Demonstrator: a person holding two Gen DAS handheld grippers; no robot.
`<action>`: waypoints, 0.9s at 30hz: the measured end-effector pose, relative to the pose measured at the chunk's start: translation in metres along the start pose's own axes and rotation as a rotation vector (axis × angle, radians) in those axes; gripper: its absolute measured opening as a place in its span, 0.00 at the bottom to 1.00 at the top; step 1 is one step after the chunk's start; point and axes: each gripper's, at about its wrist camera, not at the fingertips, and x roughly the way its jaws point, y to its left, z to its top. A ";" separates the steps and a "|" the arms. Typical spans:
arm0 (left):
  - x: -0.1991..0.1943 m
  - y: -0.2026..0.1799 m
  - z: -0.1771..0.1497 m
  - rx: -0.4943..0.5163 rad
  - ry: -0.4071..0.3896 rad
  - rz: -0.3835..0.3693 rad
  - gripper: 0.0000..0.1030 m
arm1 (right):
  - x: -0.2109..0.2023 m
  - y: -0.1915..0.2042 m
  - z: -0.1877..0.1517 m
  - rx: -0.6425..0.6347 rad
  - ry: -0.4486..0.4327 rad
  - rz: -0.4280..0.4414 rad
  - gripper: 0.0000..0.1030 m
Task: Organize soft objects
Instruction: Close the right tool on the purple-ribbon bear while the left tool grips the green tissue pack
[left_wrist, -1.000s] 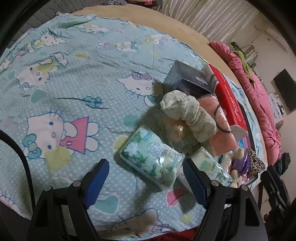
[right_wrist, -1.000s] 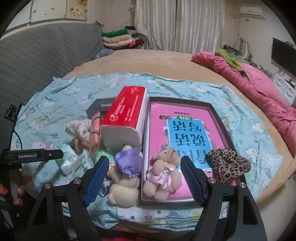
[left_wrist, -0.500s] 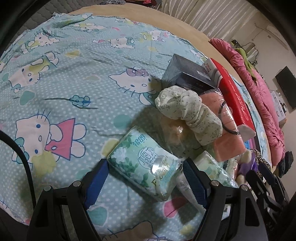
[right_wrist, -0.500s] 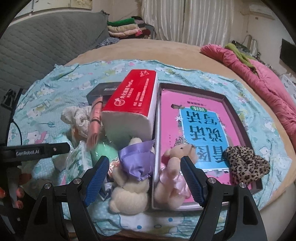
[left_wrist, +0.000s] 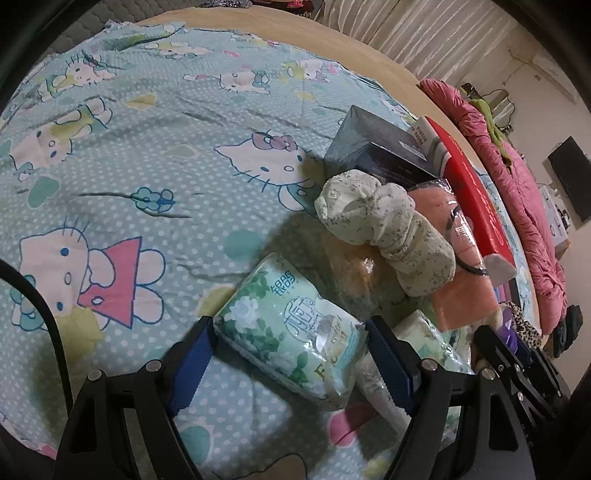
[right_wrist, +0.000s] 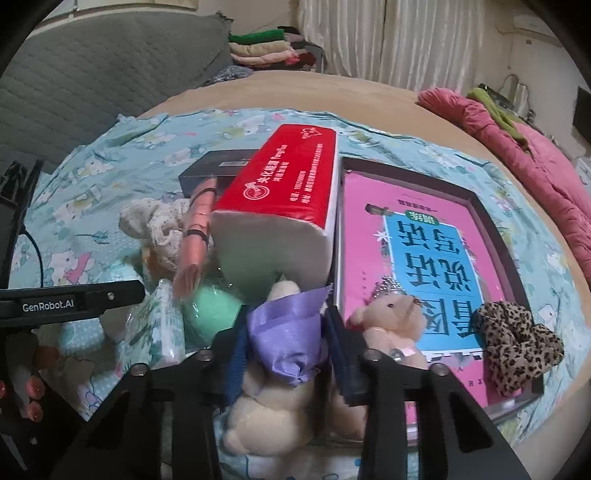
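A green floral tissue pack (left_wrist: 291, 325) lies on the Hello Kitty sheet between the open fingers of my left gripper (left_wrist: 291, 354), which straddle it without squeezing. My right gripper (right_wrist: 286, 354) has closed on a cream teddy bear with a purple bow (right_wrist: 280, 354). A second bear in pink (right_wrist: 393, 325) sits at the tray's near edge. A speckled cloth roll (left_wrist: 384, 225), an orange wrapped towel (left_wrist: 461, 280) and a red tissue pack (right_wrist: 284, 188) lie in the pile behind.
A dark tray (right_wrist: 491, 218) holds a pink and blue book (right_wrist: 424, 251) and a leopard scrunchie (right_wrist: 517, 339). A dark box (left_wrist: 380, 151) stands behind the cloth roll. A pink quilt (right_wrist: 535, 155) lies at the bed's right edge.
My left gripper moved forward so the green tissue pack sits between its fingers. My right gripper advanced and closed from wide open onto the purple-bow bear.
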 end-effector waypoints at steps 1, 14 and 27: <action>0.000 0.001 0.000 -0.005 0.000 -0.006 0.77 | -0.001 -0.003 0.000 0.012 -0.003 0.009 0.32; -0.004 0.007 0.002 -0.024 -0.032 -0.033 0.44 | -0.016 -0.010 0.000 0.062 -0.058 0.086 0.21; -0.058 0.015 0.001 -0.011 -0.175 0.004 0.43 | -0.040 -0.022 0.003 0.106 -0.147 0.118 0.19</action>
